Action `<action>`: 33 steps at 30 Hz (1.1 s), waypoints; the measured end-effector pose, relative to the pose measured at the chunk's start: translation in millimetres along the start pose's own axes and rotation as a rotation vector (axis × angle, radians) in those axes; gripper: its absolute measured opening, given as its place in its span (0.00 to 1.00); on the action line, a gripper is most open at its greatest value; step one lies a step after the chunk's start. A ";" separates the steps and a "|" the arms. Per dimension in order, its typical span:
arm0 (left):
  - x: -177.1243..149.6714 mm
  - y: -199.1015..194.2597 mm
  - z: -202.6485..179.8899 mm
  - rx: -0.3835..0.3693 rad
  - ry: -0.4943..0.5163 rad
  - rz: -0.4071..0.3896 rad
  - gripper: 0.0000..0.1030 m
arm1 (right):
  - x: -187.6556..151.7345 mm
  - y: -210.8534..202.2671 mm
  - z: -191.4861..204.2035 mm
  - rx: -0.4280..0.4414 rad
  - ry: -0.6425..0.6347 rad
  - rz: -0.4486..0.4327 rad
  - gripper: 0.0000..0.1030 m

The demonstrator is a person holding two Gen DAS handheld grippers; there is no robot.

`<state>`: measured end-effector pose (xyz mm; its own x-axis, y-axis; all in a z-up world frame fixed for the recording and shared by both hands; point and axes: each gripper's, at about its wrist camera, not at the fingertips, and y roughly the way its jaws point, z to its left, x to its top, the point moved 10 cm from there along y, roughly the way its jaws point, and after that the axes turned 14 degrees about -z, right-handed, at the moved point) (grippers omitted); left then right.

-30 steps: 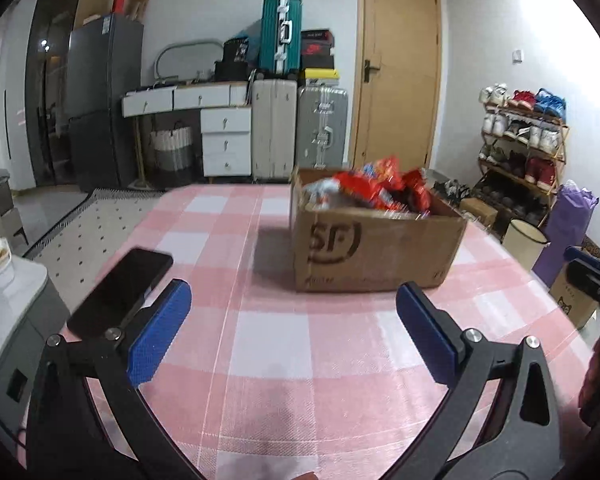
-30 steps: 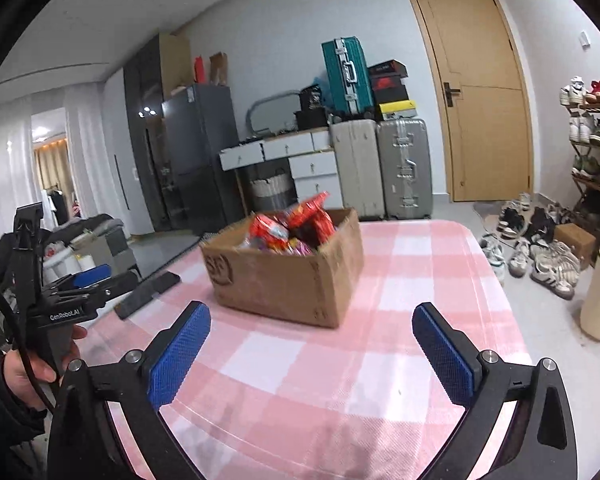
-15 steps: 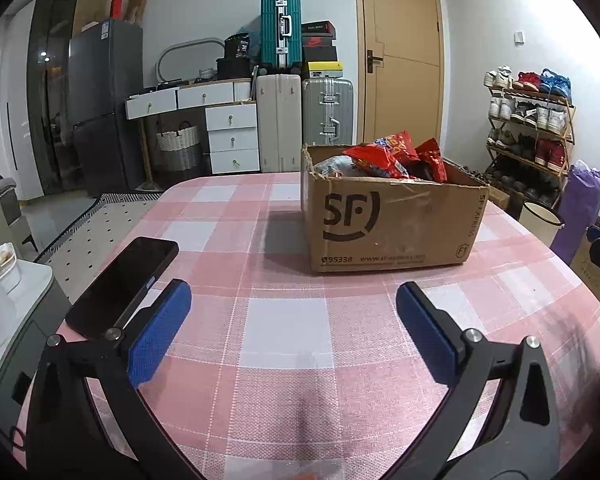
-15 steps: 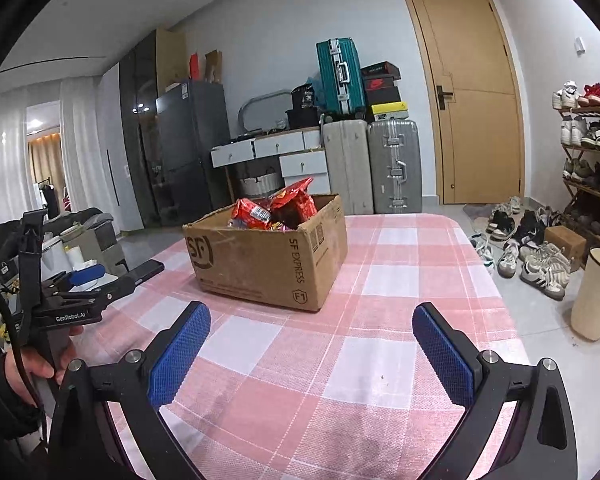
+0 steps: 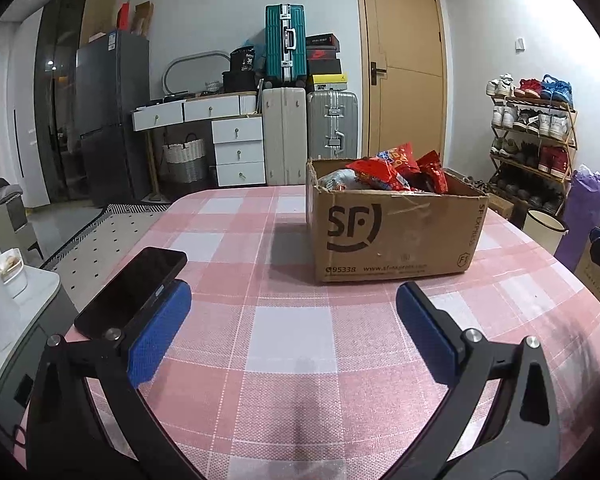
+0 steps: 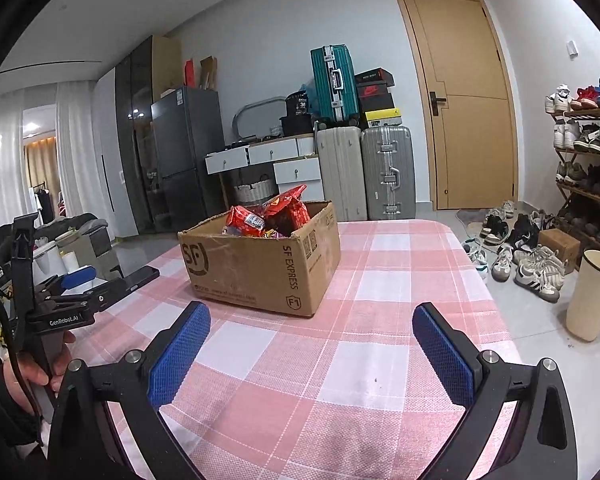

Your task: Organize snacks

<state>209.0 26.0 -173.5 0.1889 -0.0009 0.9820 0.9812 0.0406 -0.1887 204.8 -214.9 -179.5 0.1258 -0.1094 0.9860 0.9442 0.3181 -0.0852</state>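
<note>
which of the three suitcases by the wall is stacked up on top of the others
The teal suitcase. It stands upright on top of the cream suitcase, raised off the floor, while the cream one and the silver suitcase stand on the floor side by side.

Pink-and-white checked tablecloth (image 5: 292, 332) — brown cardboard box (image 5: 392, 236) with black lettering, red snack packets (image 5: 384, 168) inside. Blue pads (image 5: 158, 334) on black grippers — a black phone (image 5: 134, 290) beside.

My left wrist view looks low across the checked table (image 5: 292, 332), the cardboard box (image 5: 392, 236) right of centre; my right wrist view shares that box (image 6: 260, 264) (left of centre).
</note>
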 end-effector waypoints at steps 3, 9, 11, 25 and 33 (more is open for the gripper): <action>1.5 -3.7 0.6 0.000 -0.001 -0.006 0.99 | -0.3 -0.9 0.3 -0.002 -0.002 -0.004 1.00; 1.2 -4.4 0.3 -0.006 0.000 -0.005 0.99 | -1.4 -1.3 -0.1 -0.003 -0.004 -0.004 1.00; 1.3 -4.4 0.8 -0.006 0.000 -0.007 0.99 | -1.4 -1.1 -0.1 -0.002 -0.004 -0.003 1.00; 2.1 -6.2 1.4 0.000 0.003 -0.012 0.99 | -1.6 -1.0 -0.2 -0.002 -0.005 -0.004 1.00; 2.2 -6.4 1.6 0.002 0.004 -0.012 0.99 | -1.3 -1.0 -0.4 -0.002 -0.005 -0.003 1.00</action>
<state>203.1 27.4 -170.1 0.1774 -0.0052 0.9841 0.9833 0.0421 -0.1770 203.8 -215.5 -180.8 0.1215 -0.1055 0.9870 0.9452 0.3159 -0.0826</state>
